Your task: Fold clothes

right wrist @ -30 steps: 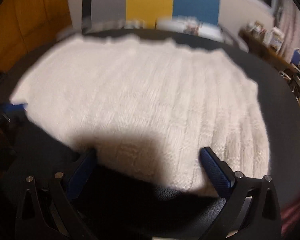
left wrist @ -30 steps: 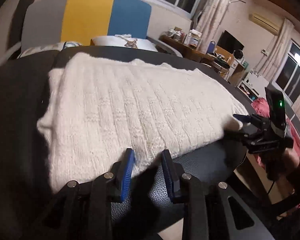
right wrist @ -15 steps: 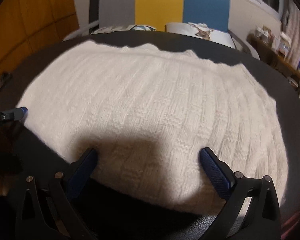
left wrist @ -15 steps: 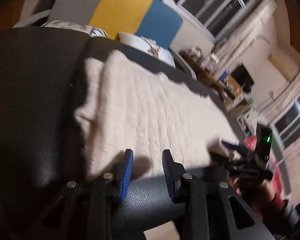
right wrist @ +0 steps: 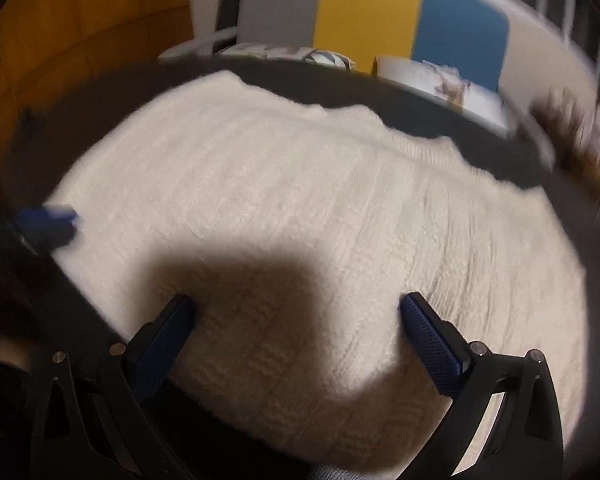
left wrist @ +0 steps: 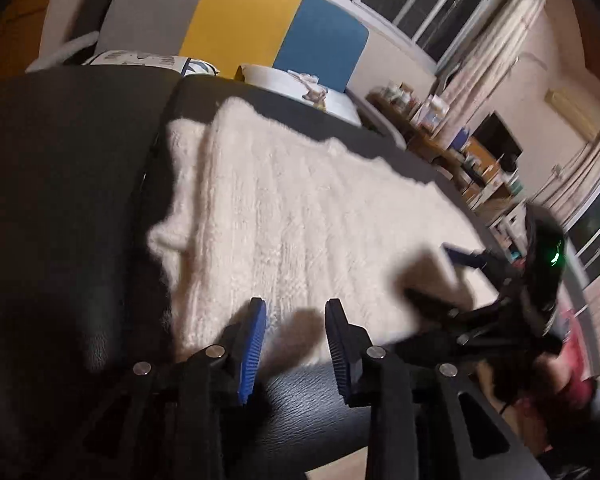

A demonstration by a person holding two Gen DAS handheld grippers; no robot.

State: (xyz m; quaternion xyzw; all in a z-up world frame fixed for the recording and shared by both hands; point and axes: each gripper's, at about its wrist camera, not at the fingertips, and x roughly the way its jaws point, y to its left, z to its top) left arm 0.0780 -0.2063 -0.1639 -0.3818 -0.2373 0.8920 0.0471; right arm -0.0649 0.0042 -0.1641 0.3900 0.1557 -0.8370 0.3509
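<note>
A white knitted sweater (left wrist: 292,216) lies folded flat on a black leather table (left wrist: 60,200). In the left wrist view my left gripper (left wrist: 294,312) hovers at the sweater's near edge, its blue pads a narrow gap apart with nothing between them. My right gripper (left wrist: 434,272) appears blurred at the sweater's right corner, open. In the right wrist view the right gripper (right wrist: 296,312) stands wide open just over the sweater (right wrist: 320,208), casting a shadow on it. A blue fingertip (right wrist: 48,220) of the left gripper shows at the sweater's left edge.
A grey, yellow and blue chair back (left wrist: 236,28) stands behind the table, with white cushions (left wrist: 300,84) on the seat. A cluttered shelf (left wrist: 460,152) and curtained windows lie at the right. A person's red sleeve (left wrist: 572,384) shows behind the right gripper.
The left gripper has shifted right along the sweater's near edge. The right gripper has moved in over the sweater, closer to the left one. Both keep the same finger spacing.
</note>
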